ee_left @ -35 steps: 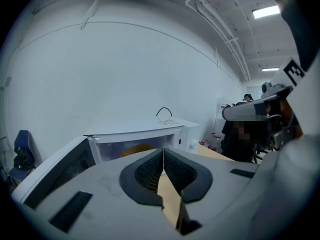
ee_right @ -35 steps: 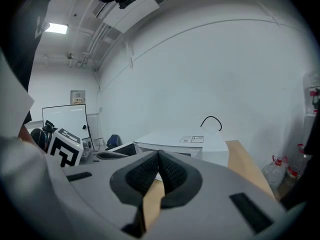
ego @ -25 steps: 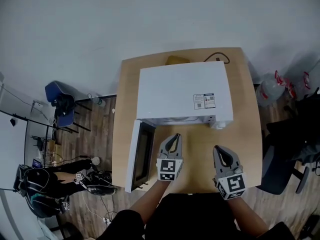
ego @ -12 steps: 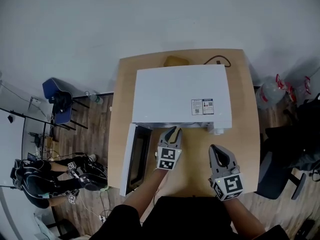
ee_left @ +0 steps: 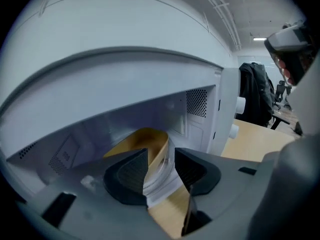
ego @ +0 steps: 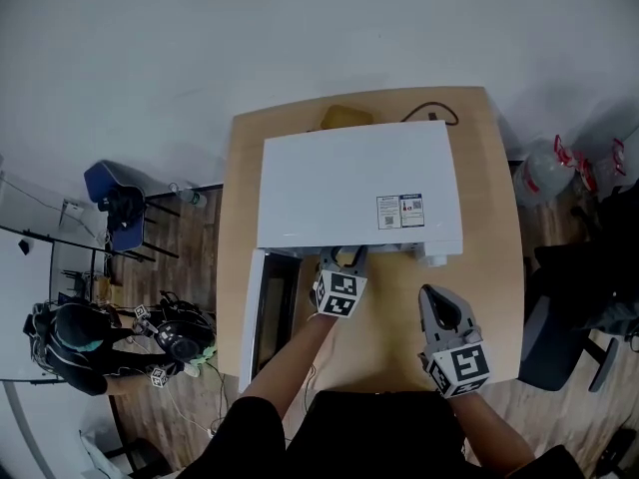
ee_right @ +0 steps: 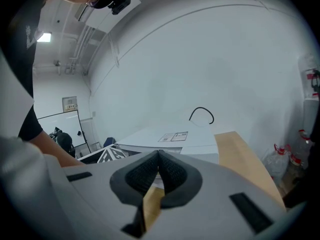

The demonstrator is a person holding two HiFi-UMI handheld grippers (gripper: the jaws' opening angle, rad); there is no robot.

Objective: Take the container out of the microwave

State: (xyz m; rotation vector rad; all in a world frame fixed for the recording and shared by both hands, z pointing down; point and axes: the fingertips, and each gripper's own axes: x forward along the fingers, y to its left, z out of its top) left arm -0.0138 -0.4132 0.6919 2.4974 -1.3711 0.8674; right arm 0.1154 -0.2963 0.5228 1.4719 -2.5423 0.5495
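A white microwave [ego: 354, 183] stands on the wooden table [ego: 499, 267], its door [ego: 262, 312] swung open to the left. Inside the cavity sits a clear round container [ee_left: 152, 146] with a yellow-brown top. My left gripper [ego: 344, 259] is at the mouth of the cavity. In the left gripper view its jaws [ee_left: 161, 156] are opening, and the container shows in the gap between them, a little beyond the pads, which do not press on it. My right gripper [ego: 436, 299] hovers over the table in front of the microwave's right corner, shut and empty [ee_right: 158, 166].
A black cable [ego: 429, 116] and a yellow object [ego: 344, 118] lie behind the microwave. Water bottles [ego: 544, 173] stand on the floor at the right and a blue chair [ego: 115, 193] at the left. The microwave's control knobs [ee_left: 235, 104] are right of the cavity.
My left gripper has moved forward and down from over the table to the microwave's opening, and its jaws have parted. The right gripper has hardly moved.
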